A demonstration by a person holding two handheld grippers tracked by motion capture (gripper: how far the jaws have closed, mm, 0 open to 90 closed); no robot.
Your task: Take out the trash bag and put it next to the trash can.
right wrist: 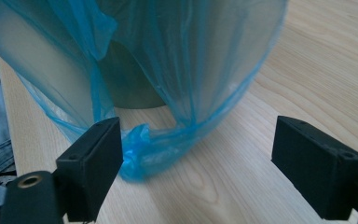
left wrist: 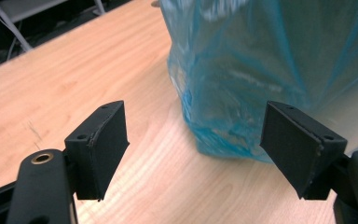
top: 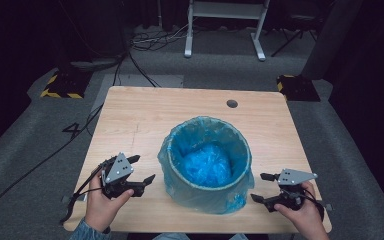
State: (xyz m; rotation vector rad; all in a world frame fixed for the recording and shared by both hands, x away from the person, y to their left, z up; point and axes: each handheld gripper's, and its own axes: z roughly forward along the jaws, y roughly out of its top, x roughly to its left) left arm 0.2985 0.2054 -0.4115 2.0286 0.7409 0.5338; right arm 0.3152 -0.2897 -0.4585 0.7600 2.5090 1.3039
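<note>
A round bin (top: pixel 206 165) lined with a blue plastic bag stands in the middle of the wooden table (top: pixel 130 120); the bag folds over the rim and hangs down the outside. My left gripper (top: pixel 142 170) is open just left of the bin, its jaws facing the bag's lower side (left wrist: pixel 261 70). My right gripper (top: pixel 261 187) is open at the bin's right front, close to the bag's loose hem (right wrist: pixel 149 144) that lies on the table. Neither gripper holds anything.
A small round hole (top: pixel 232 103) sits near the table's far edge. Cables (top: pixel 145 75), yellow-black striped floor blocks (top: pixel 62 85) and a white table frame (top: pixel 225 27) lie on the grey floor beyond. The person's hands come in from the near edge.
</note>
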